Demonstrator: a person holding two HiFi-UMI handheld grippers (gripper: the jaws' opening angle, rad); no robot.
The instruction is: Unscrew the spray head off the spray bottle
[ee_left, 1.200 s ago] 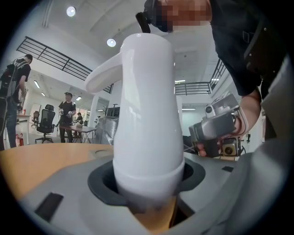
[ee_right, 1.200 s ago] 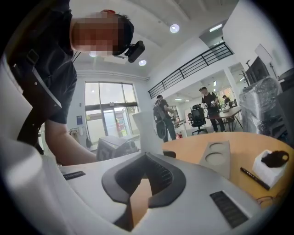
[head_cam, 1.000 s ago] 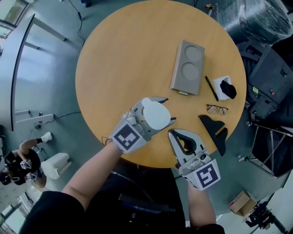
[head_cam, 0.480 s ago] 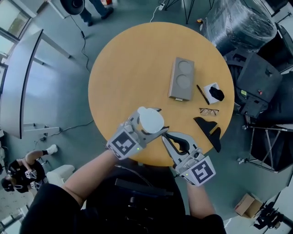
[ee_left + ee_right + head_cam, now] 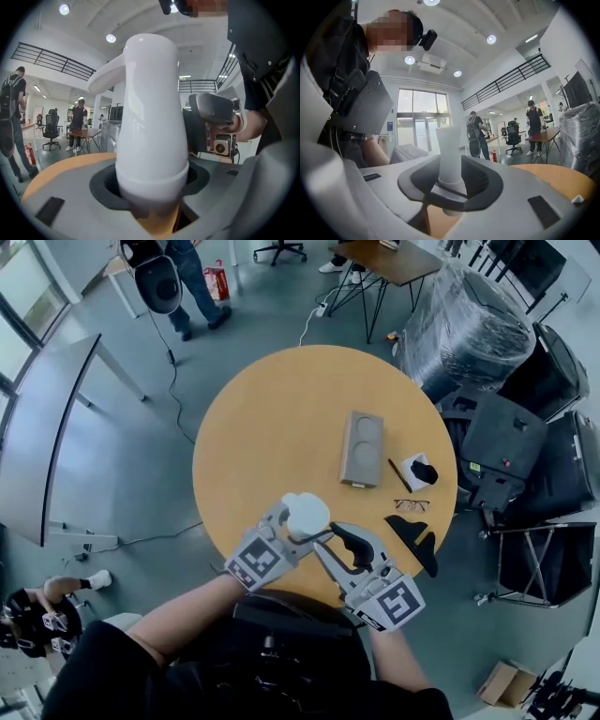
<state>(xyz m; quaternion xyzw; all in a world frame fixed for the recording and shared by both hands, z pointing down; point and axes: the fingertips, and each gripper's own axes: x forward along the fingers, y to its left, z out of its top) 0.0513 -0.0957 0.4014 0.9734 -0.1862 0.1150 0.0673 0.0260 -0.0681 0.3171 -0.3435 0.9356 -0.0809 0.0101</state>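
Object: white plastic spray bottle, upright. Its lower body is seated in the left gripper, whose jaws clamp it at a wide setting. The spray head is on top, not yet off.

The right gripper is just beside the bottle. Its jaws have just been opening and stand partway apart around a narrow white stem, pads not visibly pressing.

Risks (judged):
- The smooth tapered body may turn in the left jaws along with the head.
- A slack right grip would slip.
- Both tools hang above the near edge of the round wooden table, so a drop could reach the grey floor.

Beyond the tools lie a grey two-well tray and spectacles. The room is an open office with people standing.
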